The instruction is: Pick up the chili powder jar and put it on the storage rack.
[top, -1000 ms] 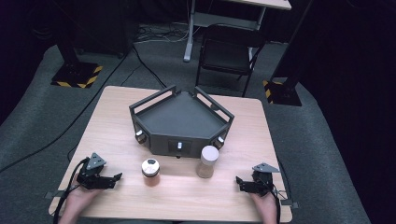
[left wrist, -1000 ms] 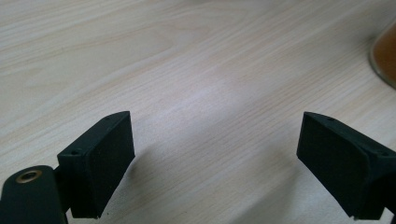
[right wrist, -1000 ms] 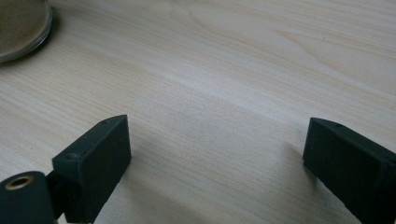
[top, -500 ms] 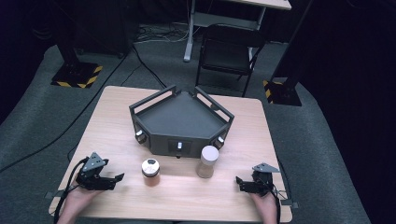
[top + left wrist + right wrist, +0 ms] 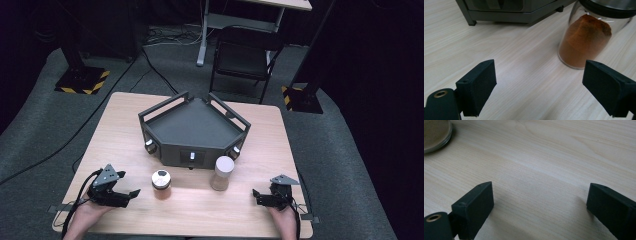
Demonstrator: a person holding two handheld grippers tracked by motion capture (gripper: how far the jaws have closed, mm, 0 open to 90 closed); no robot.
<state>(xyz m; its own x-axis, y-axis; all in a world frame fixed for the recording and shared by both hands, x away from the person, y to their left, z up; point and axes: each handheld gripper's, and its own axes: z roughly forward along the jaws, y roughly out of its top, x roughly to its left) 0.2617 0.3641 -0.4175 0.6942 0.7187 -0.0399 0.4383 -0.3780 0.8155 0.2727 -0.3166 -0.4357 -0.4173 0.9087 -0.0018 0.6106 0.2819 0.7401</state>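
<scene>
A short glass jar of orange-brown powder (image 5: 161, 184) with a silver lid stands on the wooden table (image 5: 120, 125), in front of a dark grey angular rack (image 5: 192, 131). To its right stands a taller jar (image 5: 222, 173) with a pale lid. My left gripper (image 5: 130, 196) lies open at the front left, pointing at the short jar. In the left gripper view that jar (image 5: 584, 42) stands beyond my open left gripper (image 5: 539, 87), nearer its right jaw and untouched. Open as well, my right gripper (image 5: 256, 197) rests at the front right; between the jaws of my right gripper (image 5: 540, 205) is bare wood, and a jar base (image 5: 434, 132) shows at top left.
The rack's front foot and lower edge (image 5: 511, 11) lie just behind the short jar. A black chair (image 5: 245, 57) and a stand base with yellow stripes (image 5: 82, 80) sit on the grey floor beyond the table. The table's front edge runs just below both hands.
My left gripper has shifted a little to the right, closer to the short jar. The right gripper and both jars have stayed put.
</scene>
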